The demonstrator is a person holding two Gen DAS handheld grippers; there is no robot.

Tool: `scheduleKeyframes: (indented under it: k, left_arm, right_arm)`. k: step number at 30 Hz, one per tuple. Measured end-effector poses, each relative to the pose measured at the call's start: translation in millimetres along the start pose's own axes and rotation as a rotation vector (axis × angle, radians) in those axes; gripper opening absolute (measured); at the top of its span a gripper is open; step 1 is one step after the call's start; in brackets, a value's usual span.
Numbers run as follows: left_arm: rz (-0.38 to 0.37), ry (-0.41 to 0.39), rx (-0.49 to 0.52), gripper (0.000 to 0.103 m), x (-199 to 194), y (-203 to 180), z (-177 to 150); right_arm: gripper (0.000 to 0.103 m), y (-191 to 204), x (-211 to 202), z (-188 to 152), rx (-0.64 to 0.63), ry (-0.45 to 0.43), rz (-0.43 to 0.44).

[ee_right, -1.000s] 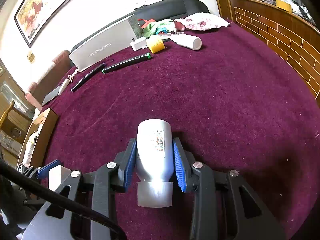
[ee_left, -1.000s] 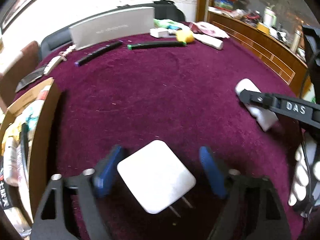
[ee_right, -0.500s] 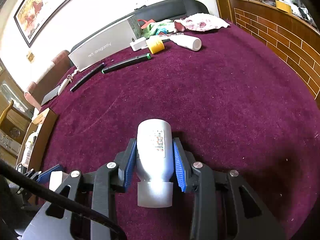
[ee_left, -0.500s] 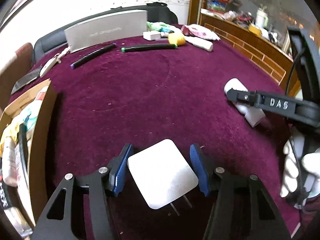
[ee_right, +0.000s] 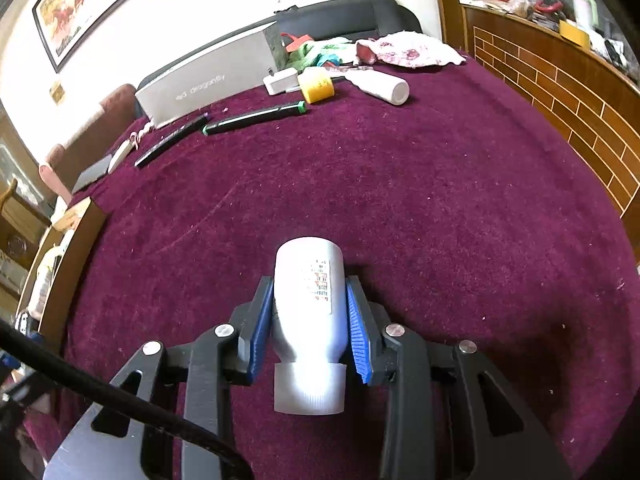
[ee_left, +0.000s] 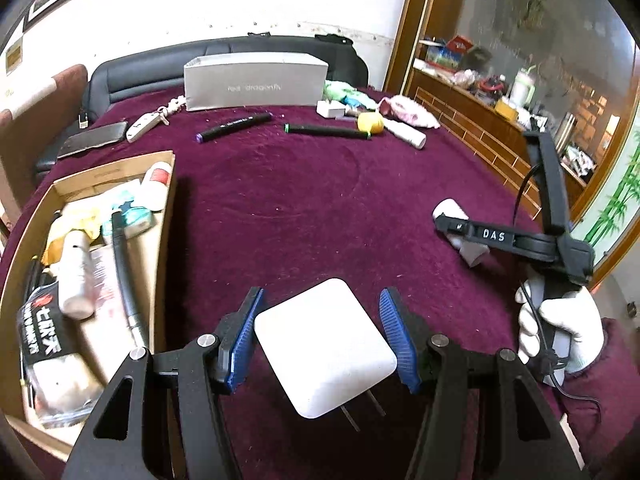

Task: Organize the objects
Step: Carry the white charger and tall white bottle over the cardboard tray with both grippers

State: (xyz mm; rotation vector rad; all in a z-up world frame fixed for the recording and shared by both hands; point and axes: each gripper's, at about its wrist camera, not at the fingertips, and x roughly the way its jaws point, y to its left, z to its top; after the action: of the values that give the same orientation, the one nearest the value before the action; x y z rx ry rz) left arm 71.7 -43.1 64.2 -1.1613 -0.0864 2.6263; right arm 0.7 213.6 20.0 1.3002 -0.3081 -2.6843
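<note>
The white charger [ee_left: 326, 346] sits between the blue pads of the left hand-held gripper [ee_left: 326, 336] — gripped, it seems, above the maroon desk [ee_left: 304, 200], prongs pointing back. Just to its left stands the open box [ee_left: 168, 184] of clutter. The right hand-held gripper [ee_right: 306, 320] clamps a white bottle [ee_right: 308, 300] — cap toward the camera.

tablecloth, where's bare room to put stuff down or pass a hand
The widest bare stretch of tablecloth lies between the white bottle in the right gripper and the markers at the far edge. The far edge is crowded around the grey box, and the cardboard box is packed full.
</note>
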Motion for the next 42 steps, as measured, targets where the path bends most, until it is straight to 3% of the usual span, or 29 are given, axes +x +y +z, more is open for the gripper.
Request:
scheduleKeyframes:
  k: [7,14,20,30,37,42]
  left_arm:
    - [-0.016,-0.034,-0.032,0.053,-24.4,12.4,-5.5]
    - [0.026,-0.085,-0.068,0.053,-49.1,37.7,-11.9]
    - [0.103,-0.125,-0.137,0.053,-70.7,75.8,-19.3]
    - [0.302,-0.197,-0.165,0.053,-94.9,123.7,-32.3]
    - [0.313,-0.201,-0.197,0.053,-95.2,148.1,-37.7]
    - [0.321,-0.204,-0.218,0.053,-94.6,162.3,-39.7]
  right_arm:
    - [0.032,7.5,-19.1,-9.0,0.042,0.043,0.096]
    - [0.032,40.9,-36.7,-14.7,0.040,0.066,0.184]
    - [0.032,88.2,-41.0,-14.9,-0.014,0.087,0.251]
    - [0.032,194.1,-47.3,-16.3,-0.164,0.111,0.381]
    - [0.032,258.6,-46.4,-22.9,-0.255,0.117,0.448]
    - [0.033,284.3,-37.8,-25.1,-0.283,0.132,0.465]
